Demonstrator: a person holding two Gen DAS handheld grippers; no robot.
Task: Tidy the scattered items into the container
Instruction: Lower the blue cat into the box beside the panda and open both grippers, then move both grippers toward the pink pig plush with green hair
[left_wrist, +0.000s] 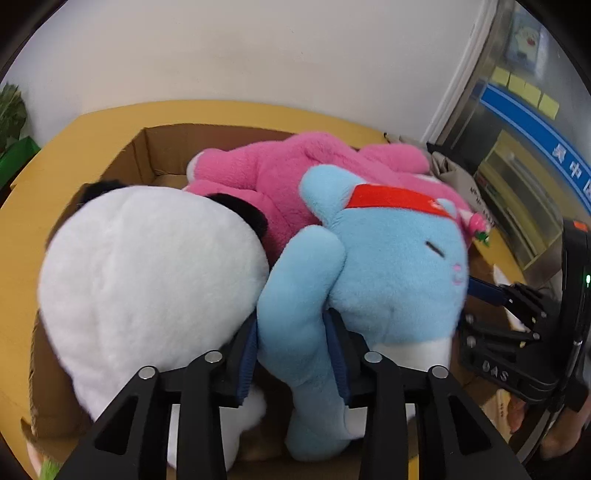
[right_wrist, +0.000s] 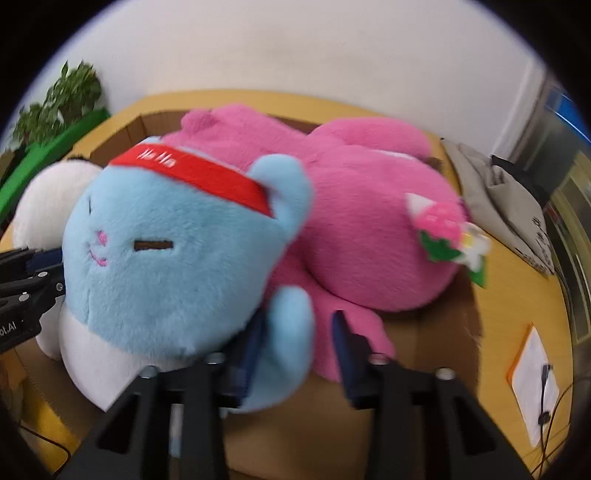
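Low centre of the left wrist frame, my left gripper (left_wrist: 293, 354) clamps a limb of the light-blue plush cat with red headband (left_wrist: 388, 266), blue pads pressed into both sides. It lies inside the open brown cardboard box (left_wrist: 147, 147), touching the white round plush with black ears (left_wrist: 147, 277) at frame left and the big pink plush toy (left_wrist: 280, 173) behind. Right wrist view, blurred: my right gripper (right_wrist: 297, 354) sits parted around another blue paw; its grip, cannot tell. Box rests on the yellow wooden table (right_wrist: 517, 280).

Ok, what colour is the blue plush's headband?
Red headband with white lettering, clearest in the right wrist view.
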